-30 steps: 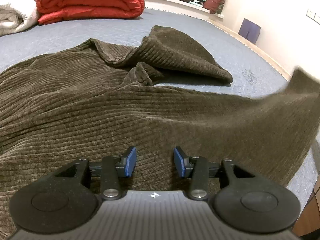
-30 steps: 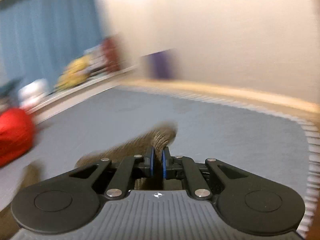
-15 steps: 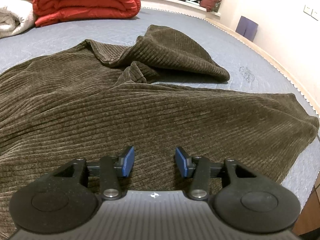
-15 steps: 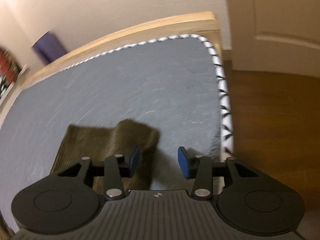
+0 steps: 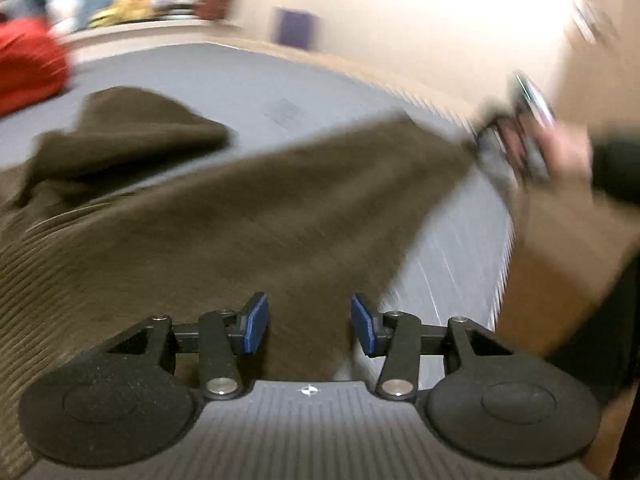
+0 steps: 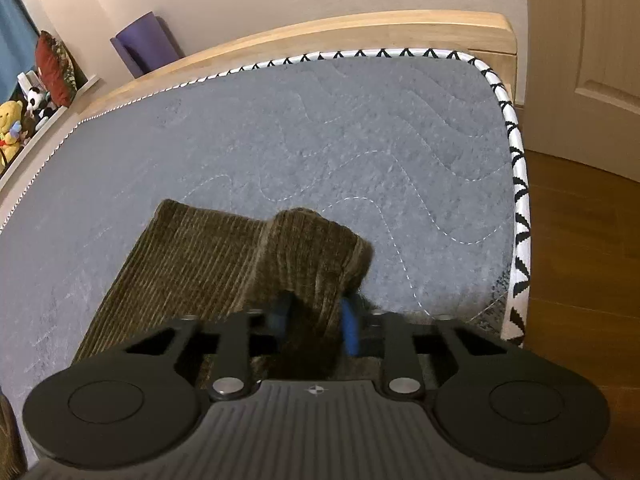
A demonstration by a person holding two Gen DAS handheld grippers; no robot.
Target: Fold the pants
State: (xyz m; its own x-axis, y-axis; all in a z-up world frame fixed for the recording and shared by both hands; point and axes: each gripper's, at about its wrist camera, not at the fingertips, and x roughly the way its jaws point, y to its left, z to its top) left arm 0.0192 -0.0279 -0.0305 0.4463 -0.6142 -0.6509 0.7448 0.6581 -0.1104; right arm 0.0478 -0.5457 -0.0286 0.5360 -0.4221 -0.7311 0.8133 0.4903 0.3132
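Pants: brown corduroy, spread across the grey bed, one leg running out to the right-hand near corner, the other bunched further back on the left. Thick ribbed cloth, so prob. medium-heavy, soft and floppy w/ no stiffness; it sags between hold points and will drag on the quilted bed rather than slide. Not fragile, not slippery; ribs should give the pads good bite.

Right gripper is at the leg end, jaws closing w/ a raised fold of cuff between the blue pads. Pads look to be meeting the cloth, though that spot is blurred. In the left wrist view the leg rises taut toward it.

Left gripper hovers half open over the near edge of the same leg, nothing held.

Best holds: cuff corners and waistband edge, pinching both layers, never mid-panel.
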